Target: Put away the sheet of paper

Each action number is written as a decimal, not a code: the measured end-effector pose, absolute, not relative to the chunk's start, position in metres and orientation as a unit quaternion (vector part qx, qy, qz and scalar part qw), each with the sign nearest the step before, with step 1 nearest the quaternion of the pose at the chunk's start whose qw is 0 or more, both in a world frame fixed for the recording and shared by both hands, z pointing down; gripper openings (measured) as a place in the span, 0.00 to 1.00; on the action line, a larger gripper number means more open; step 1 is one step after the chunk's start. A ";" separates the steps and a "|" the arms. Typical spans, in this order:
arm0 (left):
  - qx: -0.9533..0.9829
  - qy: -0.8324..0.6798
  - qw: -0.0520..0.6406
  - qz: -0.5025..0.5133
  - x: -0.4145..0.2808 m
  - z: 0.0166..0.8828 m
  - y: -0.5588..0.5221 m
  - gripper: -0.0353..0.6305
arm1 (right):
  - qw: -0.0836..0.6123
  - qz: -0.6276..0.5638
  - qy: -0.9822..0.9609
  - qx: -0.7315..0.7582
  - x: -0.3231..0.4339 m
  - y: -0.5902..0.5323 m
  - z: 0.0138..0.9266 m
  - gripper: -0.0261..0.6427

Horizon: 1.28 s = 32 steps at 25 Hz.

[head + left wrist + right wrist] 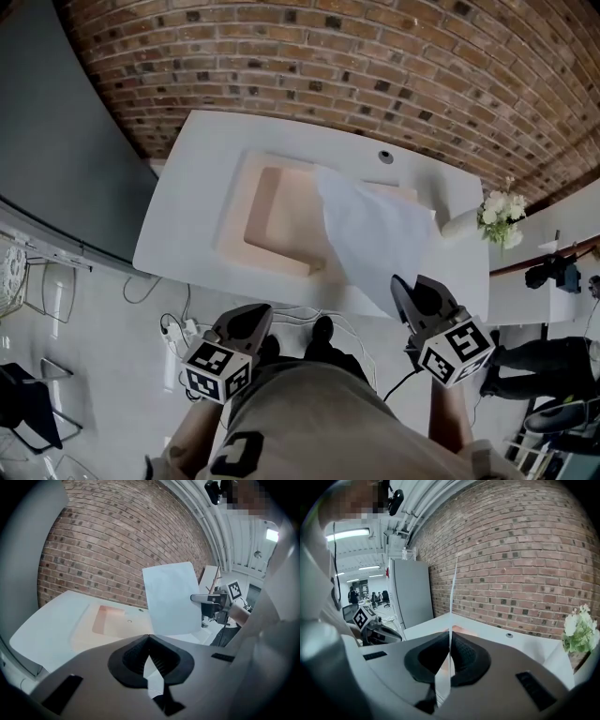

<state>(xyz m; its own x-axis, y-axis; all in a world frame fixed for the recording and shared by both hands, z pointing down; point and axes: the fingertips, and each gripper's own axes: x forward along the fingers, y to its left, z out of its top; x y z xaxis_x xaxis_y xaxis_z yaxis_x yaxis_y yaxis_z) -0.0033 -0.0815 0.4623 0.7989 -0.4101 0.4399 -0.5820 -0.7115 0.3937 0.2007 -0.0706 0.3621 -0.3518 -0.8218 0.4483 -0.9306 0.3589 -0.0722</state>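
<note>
Person's shirt (pixel 309 422) is filling the lower centre of the head view, with both grippers just above it.

- Left gripper (pixel 260 313): sitting at lower left of the head view, off the counter's near edge. In its own view its jaws are pressing together at the tips and gripping nothing.
- Right gripper (pixel 401 289): sitting at lower right of the head view, jaws clenching the lower corner of the sheet of paper (pixel 370 234).
- Sheet of paper: white, standing up from the right gripper and overlapping the right side of the basin (pixel 281 220) in the head view. It is showing edge-on as a thin upright line in the right gripper view (pixel 452 588), and broadside at centre right of the left gripper view (pixel 171 599).
- Counter (pixel 197 187): white, running across the middle of the head view, carrying a shallow peach basin at its centre.
- Flowers (pixel 502 217): white, standing at the counter's right end.
- Brick wall (pixel 328 56): running along the top of the frame behind the counter.
</note>
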 end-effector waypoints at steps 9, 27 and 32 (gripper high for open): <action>0.906 -0.273 0.273 0.171 0.003 0.468 -0.083 0.07 | 0.087 0.238 -0.802 0.541 0.220 -0.085 0.366 0.07; 0.902 -0.281 0.277 0.174 -0.004 0.473 -0.090 0.07 | -0.035 0.312 -0.812 0.492 0.230 -0.125 0.333 0.07; 0.902 -0.283 0.277 0.172 -0.003 0.474 -0.090 0.07 | -0.031 0.306 -0.822 0.479 0.231 -0.137 0.326 0.07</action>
<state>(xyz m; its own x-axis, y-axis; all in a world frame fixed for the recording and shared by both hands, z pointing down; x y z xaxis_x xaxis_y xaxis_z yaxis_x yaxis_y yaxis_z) -0.0031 -0.0905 0.4739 0.7806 -0.4158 0.4668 -0.6060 -0.6866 0.4017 0.2313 -0.1368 0.3259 -0.5391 -0.8065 0.2429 -0.7691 0.3537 -0.5324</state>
